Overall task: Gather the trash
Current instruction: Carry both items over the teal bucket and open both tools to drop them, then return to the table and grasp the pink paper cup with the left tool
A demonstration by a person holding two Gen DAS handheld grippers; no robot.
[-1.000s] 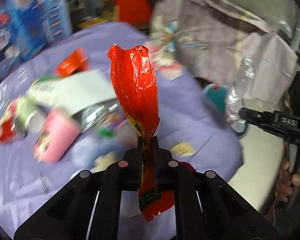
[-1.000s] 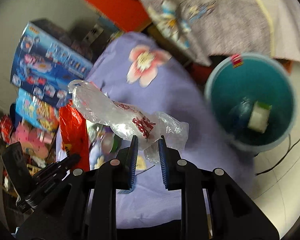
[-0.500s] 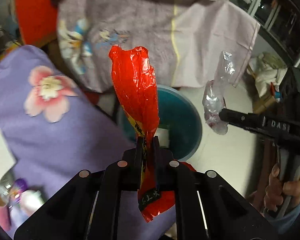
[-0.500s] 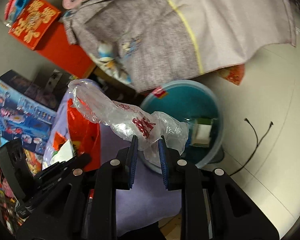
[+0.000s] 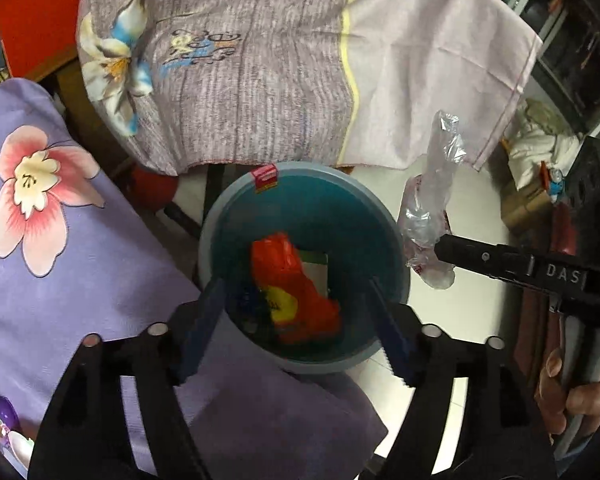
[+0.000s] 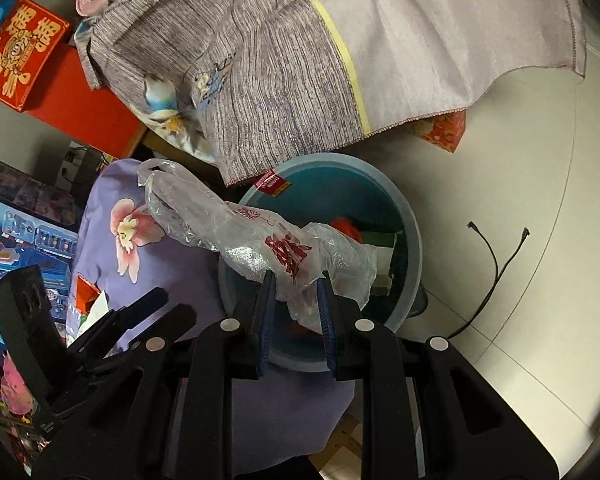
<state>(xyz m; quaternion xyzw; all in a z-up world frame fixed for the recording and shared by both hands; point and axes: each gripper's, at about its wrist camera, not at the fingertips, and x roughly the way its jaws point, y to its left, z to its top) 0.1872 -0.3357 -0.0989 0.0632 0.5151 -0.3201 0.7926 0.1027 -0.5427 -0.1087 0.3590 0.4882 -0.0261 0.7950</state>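
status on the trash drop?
Left gripper jaws just opened, empty. Red wrapper in the teal bin. Right gripper shut on clear plastic bag over bin. Nothing blocking.

bucket (image 5: 388,216): teal, pale rim | wrapper (image 5: 292,284): red, yellow patch | plastic bag (image 6: 260,236): clear, red print | tablecloth (image 5: 80,264): lilac, pink flower | hanging cloth (image 5: 260,64): grey-mauve, yellow stripe

Wrapper (image 5: 296,280) in bin (image 5: 384,216) — bin beside draped table (image 5: 80,280), plastic bag (image 6: 260,240) above bin

We count one teal bin (image 5: 220,248), one red wrapper (image 5: 292,280) inside it, one clear plastic bag (image 6: 240,232), two grippers.
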